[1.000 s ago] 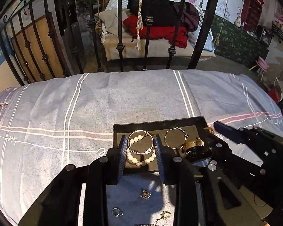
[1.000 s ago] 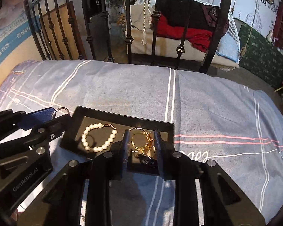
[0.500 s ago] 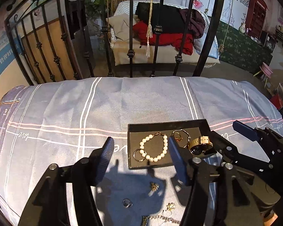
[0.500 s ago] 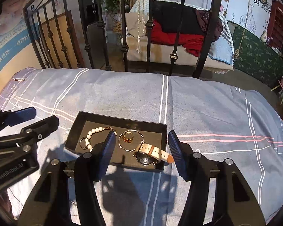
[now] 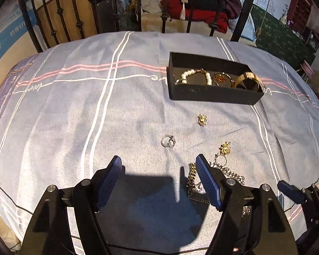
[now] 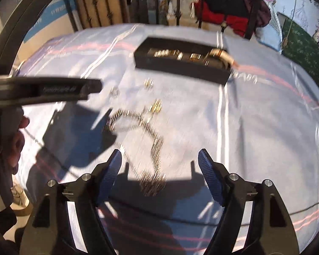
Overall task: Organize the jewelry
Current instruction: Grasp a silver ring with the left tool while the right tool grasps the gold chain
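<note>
Now the left tongs (image 5: 158, 164) are hanging wide open over the grey striped bedspread (image 5: 74, 116), gripping nothing, their blue-padded fingers (image 5: 108, 178) spread well apart. A black jewelry tray (image 5: 212, 94) is sitting farther back on the bed, and inside it are lying a pearl bracelet (image 5: 193, 75), a thin gold hoop (image 5: 222, 78) and a gold-strapped watch (image 5: 247, 81) at the right end. Loose pieces are lying on the bedspread between the tray and the tongs: a small gold brooch (image 5: 202, 119) nearest the tray, a silver ring (image 5: 168, 141) just ahead of the open fingers, a gold ring with an ornament (image 5: 223, 152) to the right, and a chunky chain (image 5: 229, 173) running partly behind the right finger. From the right wrist view, which is blurred, the right tongs (image 6: 160, 158) are likewise standing wide open and gripping nothing, with the chain (image 6: 146, 127) curving across the cloth just ahead of them and the tray (image 6: 180, 69) beyond. The left tongs (image 6: 53, 90) are showing at that view's left edge.
</note>
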The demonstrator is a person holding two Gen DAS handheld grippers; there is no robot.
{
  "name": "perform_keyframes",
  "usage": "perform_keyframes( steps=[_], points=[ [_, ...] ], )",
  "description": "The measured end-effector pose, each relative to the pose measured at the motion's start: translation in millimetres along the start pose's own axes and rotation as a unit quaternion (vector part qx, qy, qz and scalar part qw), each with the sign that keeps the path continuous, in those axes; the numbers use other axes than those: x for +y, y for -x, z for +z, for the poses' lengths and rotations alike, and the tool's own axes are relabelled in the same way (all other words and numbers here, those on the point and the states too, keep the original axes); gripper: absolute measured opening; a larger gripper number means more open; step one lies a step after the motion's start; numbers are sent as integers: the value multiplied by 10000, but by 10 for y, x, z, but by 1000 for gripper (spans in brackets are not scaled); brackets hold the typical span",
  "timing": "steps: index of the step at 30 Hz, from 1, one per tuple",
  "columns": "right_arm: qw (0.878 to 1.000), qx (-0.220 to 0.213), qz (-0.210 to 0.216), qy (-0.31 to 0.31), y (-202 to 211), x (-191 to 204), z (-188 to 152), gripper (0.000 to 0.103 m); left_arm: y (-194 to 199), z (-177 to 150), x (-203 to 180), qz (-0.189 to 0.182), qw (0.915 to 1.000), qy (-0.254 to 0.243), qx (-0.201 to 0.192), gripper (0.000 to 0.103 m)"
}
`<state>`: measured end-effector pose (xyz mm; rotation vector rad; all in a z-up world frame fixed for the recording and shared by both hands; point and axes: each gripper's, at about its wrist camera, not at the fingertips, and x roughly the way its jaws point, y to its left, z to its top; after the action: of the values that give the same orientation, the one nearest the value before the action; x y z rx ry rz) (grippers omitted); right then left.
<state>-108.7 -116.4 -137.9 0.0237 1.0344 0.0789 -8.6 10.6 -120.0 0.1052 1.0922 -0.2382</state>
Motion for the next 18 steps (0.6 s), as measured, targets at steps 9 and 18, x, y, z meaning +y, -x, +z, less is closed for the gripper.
perform_keyframes(
  steps=[9,18],
  points=[
    [9995,256,20,170,-320,74,-80,78,-421,39,3,103,9994,66,309,68],
    [9995,198,239,72,-282,-18,-8,8,-522,157,-144,84,9993,-243,258,15]
  ],
)
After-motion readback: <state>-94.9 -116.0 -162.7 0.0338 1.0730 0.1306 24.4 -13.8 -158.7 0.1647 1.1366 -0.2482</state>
